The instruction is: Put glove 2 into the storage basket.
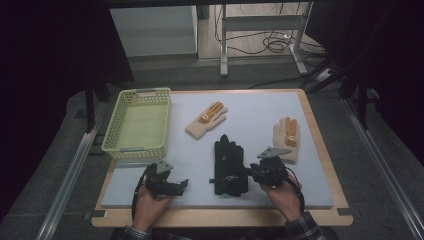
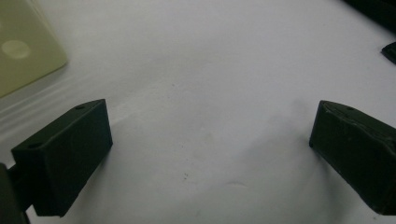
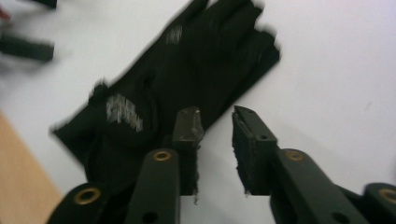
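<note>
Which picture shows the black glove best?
The high view: the whole black glove lies flat on the mat, fingers pointing away. The right gripper view shows it closer but blurred, partly behind the right gripper. The left gripper view catches just dark bits at its right edge.

A black glove (image 1: pixel 229 167), marked with small white print, is laid flat on the white mat near the front edge, its fingers pointed away toward the table's far side.
</note>
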Motion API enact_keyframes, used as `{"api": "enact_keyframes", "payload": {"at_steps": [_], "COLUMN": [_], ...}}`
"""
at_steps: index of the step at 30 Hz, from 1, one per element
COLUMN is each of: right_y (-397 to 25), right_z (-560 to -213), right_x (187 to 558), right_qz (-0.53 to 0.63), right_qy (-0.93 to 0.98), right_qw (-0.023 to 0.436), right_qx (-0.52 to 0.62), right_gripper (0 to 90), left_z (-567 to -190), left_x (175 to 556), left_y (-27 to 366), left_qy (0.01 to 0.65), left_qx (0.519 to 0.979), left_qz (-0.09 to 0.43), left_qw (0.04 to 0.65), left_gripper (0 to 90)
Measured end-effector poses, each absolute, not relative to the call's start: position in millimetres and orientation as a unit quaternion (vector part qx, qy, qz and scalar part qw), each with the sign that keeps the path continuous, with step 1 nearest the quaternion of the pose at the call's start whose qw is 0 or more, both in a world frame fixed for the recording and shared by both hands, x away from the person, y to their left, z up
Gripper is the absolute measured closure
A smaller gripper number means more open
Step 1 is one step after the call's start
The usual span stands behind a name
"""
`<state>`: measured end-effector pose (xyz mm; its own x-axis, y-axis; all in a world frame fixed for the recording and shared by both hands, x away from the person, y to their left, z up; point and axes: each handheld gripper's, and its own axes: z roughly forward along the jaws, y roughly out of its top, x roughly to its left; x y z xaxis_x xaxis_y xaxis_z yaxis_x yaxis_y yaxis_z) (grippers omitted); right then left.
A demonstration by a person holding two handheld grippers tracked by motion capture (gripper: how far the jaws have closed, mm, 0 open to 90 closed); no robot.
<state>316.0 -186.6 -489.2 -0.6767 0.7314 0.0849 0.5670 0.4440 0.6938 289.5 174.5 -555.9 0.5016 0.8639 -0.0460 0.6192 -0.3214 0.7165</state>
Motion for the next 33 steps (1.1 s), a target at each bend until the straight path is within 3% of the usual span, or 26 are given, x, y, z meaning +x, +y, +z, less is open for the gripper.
{"api": "enact_keyframes", "payload": {"at_steps": [10,23,33], "right_y": [-172.8,-187.0,-161.4], "right_z": [-504.4,-515.5,-526.8], "right_x": [301.2,303.0,300.8], "right_qz": [0.371,0.349,0.365], "right_qy": [0.853,0.863,0.874], "right_qw": [0.073,0.093,0.083], "right_qx": [0.359,0.352,0.310], "right_gripper": [72.5,71.1,71.6], "left_z": [-555.7,-555.7,-552.6], "left_x": [289.5,289.6,290.5], "left_y": [174.9,174.6,184.0], "left_qy": [0.466,0.467,0.451], "left_qx": [0.795,0.794,0.810], "left_qz": [0.176,0.177,0.164], "left_qw": [0.346,0.347,0.338], "left_gripper": [0.0,0.0,0.9]}}
